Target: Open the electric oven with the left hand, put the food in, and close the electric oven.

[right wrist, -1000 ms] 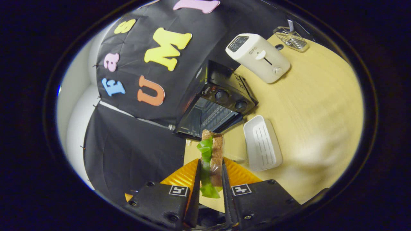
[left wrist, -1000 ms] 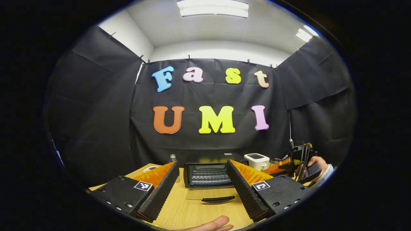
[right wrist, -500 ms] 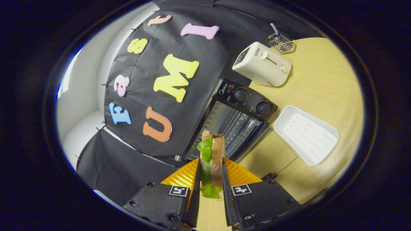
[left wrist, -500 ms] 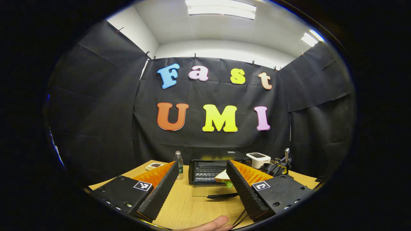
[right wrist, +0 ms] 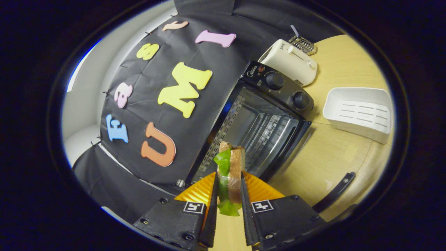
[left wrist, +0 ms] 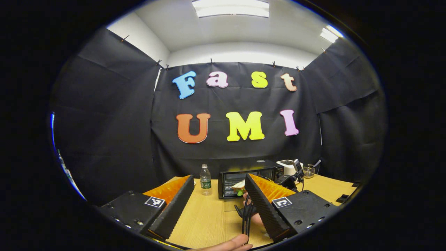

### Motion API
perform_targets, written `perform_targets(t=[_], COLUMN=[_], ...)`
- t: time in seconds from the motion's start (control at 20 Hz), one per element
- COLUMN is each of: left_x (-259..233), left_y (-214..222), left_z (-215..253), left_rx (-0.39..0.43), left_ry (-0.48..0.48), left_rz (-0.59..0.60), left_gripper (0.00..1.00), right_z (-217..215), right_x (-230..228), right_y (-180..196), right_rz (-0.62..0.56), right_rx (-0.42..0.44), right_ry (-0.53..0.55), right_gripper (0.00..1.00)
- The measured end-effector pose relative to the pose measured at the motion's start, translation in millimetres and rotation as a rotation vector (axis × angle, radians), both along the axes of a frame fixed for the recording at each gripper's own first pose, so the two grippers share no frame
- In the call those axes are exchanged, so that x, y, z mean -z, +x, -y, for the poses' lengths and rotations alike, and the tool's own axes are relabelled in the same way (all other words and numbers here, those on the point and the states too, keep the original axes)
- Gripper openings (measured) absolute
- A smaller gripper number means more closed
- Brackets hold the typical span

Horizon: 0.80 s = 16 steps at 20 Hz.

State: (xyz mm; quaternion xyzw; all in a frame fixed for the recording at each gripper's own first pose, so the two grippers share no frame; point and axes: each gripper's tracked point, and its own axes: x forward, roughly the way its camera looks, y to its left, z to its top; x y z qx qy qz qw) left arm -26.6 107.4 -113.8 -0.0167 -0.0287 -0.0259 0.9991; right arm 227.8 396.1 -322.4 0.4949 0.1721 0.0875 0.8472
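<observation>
The black electric oven (right wrist: pixel 278 101) stands with its glass door folded down flat, the door handle (right wrist: pixel 334 197) near the table's front. My right gripper (right wrist: pixel 228 174) is shut on a sandwich (right wrist: pixel 234 160) of brown bread and green lettuce, held on edge just before the oven's open mouth and wire rack. In the left gripper view the oven (left wrist: pixel 244 173) sits farther off across the table, with the sandwich (left wrist: pixel 239 185) at its opening. My left gripper (left wrist: pixel 218 177) is open and holds nothing, well back from the oven.
A white tray (right wrist: pixel 359 108) lies to the right of the oven. A white toaster (right wrist: pixel 289 61) and a small wire rack (right wrist: pixel 303 42) stand behind it. A water bottle (left wrist: pixel 205 179) stands left of the oven. Cables and a hand (left wrist: pixel 252 216) cross the wooden table (left wrist: pixel 209 223).
My left gripper has drawn back from the oven, which looks smaller now. My right gripper has carried the sandwich closer, up to the open oven mouth.
</observation>
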Motion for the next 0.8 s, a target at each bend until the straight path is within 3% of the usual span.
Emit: perform_targets(t=[0.3,0.35,0.4,0.5,0.55,0.65,0.7,0.75,0.8], left_x=[9.1,9.4,11.0,11.5,11.3,11.0,9.8,8.1,7.7], left_y=[1.9,3.9,5.2,8.5,9.5,11.5,12.9,14.0,16.0], left_z=[-4.9,-5.8,-7.7,-12.4,-13.5,-11.3,-9.6,-10.2,-10.6], left_rx=[-0.008,-0.014,-0.020,-0.043,-0.046,-0.041,-0.036,-0.033,-0.035], left_ry=[-0.003,0.006,0.016,0.030,0.030,0.019,0.015,0.011,0.008], left_rz=[-0.048,-0.052,-0.056,-0.060,-0.061,-0.067,-0.065,-0.065,-0.064], left_gripper=[0.96,0.96,0.96,0.96,0.96,0.96,0.96,0.96,0.96], right_z=[-7.8,-6.3,-2.7,1.4,1.0,5.5,8.4,7.1,8.2], right_x=[12.3,13.5,15.3,23.6,29.2,32.1,33.4,35.8,40.3], right_y=[61.2,69.8,78.8,90.3,92.2,94.8,95.8,95.0,96.1], right_rz=[0.029,0.033,0.035,0.032,0.023,0.025,0.024,0.022,0.010], right_rx=[0.075,0.094,0.117,0.154,0.157,0.177,0.181,0.179,0.177], right_ry=[-0.058,-0.081,-0.094,-0.119,-0.118,-0.120,-0.124,-0.129,-0.138], right_gripper=[0.37,0.27,0.37,0.38,0.31,0.33,0.43,0.35,0.46])
